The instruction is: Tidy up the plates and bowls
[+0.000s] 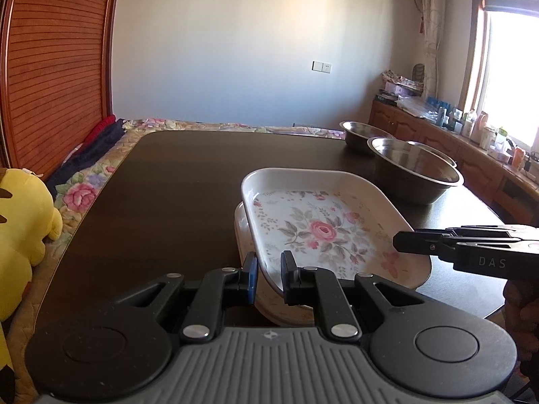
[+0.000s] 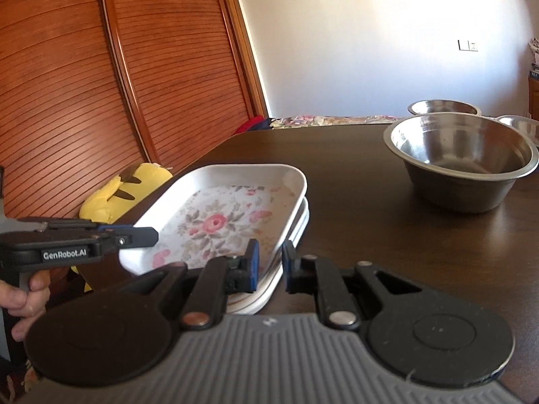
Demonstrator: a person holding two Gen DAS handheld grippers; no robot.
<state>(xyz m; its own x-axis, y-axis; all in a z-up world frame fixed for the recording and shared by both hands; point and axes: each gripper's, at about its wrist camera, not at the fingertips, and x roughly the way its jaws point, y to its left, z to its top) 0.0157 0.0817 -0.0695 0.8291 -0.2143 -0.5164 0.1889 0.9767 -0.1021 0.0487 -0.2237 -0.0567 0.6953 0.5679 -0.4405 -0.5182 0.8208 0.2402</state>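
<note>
Far left, beyond the counter [image 1: 161,195] edge: a yellow plush toy [image 1: 23,222] on a floral bedspread [image 1: 84,192], backed by slatted wooden doors [image 1: 54,67]. Across the left half of the dark counter: bare, open surface right up to the far edge. Centre-right: a floral plate [image 1: 316,225] tilted atop a stack of white plates [image 2: 296,232], its near-left rim between the narrowly parted jaws of the left gripper [image 1: 269,274]; contact with the pads not clear enough to tell. On the opposite rim: the right gripper [image 2: 269,262], jaws likewise narrow and straddling the edge, grip uncertain. Just behind and right of the stack: three steel bowls [image 1: 416,168] clustered near the counter's far right corner. Further right: a wooden cabinet [image 1: 438,134] cluttered with bottles beneath a bright window [image 1: 512,74].
</note>
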